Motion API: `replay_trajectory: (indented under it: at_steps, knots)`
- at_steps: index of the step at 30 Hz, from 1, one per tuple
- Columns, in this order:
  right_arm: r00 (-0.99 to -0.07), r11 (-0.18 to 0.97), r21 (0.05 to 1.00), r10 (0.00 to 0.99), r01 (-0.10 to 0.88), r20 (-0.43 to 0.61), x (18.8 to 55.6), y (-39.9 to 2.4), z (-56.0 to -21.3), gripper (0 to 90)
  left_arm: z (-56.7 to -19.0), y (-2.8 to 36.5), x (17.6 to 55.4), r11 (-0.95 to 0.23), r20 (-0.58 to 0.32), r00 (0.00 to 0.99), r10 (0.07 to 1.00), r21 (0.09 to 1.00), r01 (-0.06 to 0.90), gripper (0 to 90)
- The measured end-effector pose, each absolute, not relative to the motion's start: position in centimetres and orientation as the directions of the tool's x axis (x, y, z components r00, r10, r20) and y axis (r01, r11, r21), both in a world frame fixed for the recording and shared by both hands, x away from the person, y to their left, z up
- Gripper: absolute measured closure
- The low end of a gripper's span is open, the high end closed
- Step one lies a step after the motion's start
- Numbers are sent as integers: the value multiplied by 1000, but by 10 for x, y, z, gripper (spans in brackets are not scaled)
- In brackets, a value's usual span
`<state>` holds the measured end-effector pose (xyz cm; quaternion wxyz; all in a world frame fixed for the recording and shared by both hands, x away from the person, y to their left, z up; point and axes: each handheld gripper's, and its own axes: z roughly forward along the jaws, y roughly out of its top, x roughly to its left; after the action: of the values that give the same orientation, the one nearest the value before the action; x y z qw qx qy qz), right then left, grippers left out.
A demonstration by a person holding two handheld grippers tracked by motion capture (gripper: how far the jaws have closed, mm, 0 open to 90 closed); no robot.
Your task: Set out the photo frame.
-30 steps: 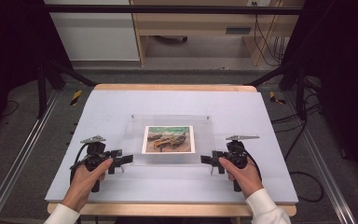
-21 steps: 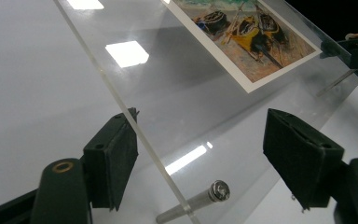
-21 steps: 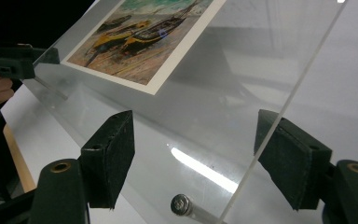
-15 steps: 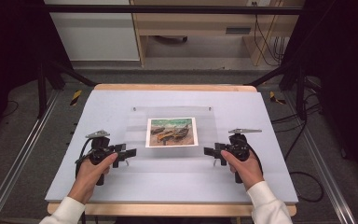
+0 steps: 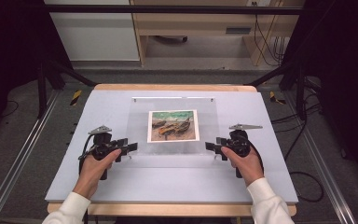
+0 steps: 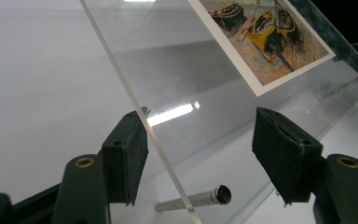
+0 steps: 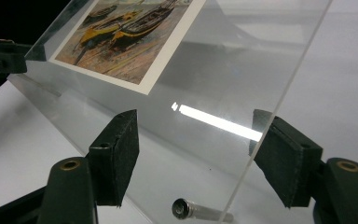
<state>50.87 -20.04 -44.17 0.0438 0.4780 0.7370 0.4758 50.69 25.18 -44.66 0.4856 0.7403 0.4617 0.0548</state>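
A clear acrylic frame (image 5: 172, 128) holding a picture of boats (image 5: 173, 125) rests over the middle of the pale grey table (image 5: 121, 186), its far edge raised so that it slopes toward the person; small metal standoffs show at its top corners. In the high view the left gripper (image 5: 131, 147) sits at the frame's near left edge and the right gripper (image 5: 209, 146) at its near right edge — each held in one hand (image 5: 93, 170), with white sleeves coming in from the bottom.

In the left gripper view the frame's edge runs up between the two black jaws; the edge lies against the top corner of the left-hand pad (image 6: 133, 149), while the other pad stands well clear on the far side of the panel. The jaws have just been closing, yet they are partly apart and do not clamp the panel. A metal standoff pin (image 6: 193, 199) lies below, seen through the acrylic.

In the right gripper view the frame's edge passes just before the right-hand pad (image 7: 282, 156); whether it touches I cannot tell; the left-hand pad stands apart behind the clear sheet. These jaws too have just been closing with the panel's edge between them — not yet gripping. Another pin (image 7: 200, 210) shows at the bottom, and the picture lies up and to the left.
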Motion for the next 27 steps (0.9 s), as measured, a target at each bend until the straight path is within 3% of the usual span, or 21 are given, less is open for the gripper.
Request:
replay_trajectory:
  at_steps: [27]
  knots:
    - [-549, 90, 780, 760, 619, 347, 520, -195, -448, 336, -450, 252, 514, -77, -329, 560, 761, 811, 580, 384]
